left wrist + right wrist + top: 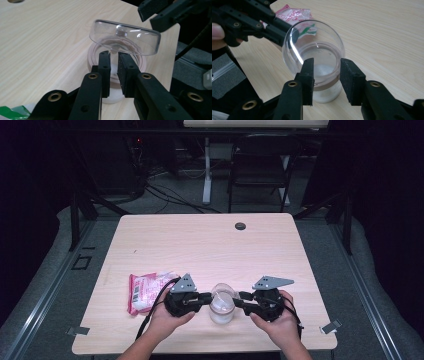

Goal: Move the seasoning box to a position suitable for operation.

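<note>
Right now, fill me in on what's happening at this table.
A person is working on a small clear jar near the front edge of the wooden table, with a claw in each hand. The left claw has its jaws close together at the jar's hinged clear lid, which is tilted up and open. The right claw faces the jar from the other side, jaws apart and gripping nothing. A pink snack packet lies to the left.
</note>
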The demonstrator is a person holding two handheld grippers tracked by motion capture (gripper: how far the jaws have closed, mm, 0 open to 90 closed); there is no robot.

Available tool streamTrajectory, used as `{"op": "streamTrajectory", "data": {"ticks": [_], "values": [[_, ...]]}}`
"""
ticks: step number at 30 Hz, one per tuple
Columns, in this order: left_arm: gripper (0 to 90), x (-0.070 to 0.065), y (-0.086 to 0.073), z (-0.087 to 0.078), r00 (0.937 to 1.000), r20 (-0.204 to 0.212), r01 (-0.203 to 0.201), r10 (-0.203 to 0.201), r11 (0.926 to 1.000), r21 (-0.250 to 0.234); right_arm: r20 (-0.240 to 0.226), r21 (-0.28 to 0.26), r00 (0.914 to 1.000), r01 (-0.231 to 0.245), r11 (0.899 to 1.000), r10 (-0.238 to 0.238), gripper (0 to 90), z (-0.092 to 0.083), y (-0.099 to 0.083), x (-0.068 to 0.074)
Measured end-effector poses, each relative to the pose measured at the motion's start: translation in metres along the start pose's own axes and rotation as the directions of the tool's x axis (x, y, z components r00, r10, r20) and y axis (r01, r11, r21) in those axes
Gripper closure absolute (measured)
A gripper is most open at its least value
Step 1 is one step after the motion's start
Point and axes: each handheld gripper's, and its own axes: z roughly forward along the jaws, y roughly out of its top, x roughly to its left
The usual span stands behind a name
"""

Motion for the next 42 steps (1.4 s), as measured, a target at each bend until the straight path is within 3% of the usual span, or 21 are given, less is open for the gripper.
{"op": "streamTrajectory", "data": {"ticks": [14,26,34,42], "values": [[72.9,0.004,0.01,0.005,0.9999,0.005,0.013,-0.012,0.999,-0.043,0.024,0.027,0.9988,0.042,0.999,-0.042,56.8,-0.006,-0.012,0.006],[69.3,0.002,0.011,0.004,0.9999,-0.002,0.013,-0.013,0.9979,-0.063,0.035,0.047,0.9976,0.058,0.997,-0.06,54.4,0.004,-0.016,0.009],[67.8,0.004,0.01,0.007,0.9997,-0.015,0.016,-0.016,0.9983,-0.056,0.048,0.03,0.9964,0.069,0.997,-0.071,55.3,0.004,-0.016,0.012],[65.8,0.007,0.006,0.013,0.999,-0.043,0.009,-0.009,0.9999,-0.013,0.047,0.028,0.9962,0.072,0.997,-0.073,56.3,0.004,-0.017,0.012]]}}
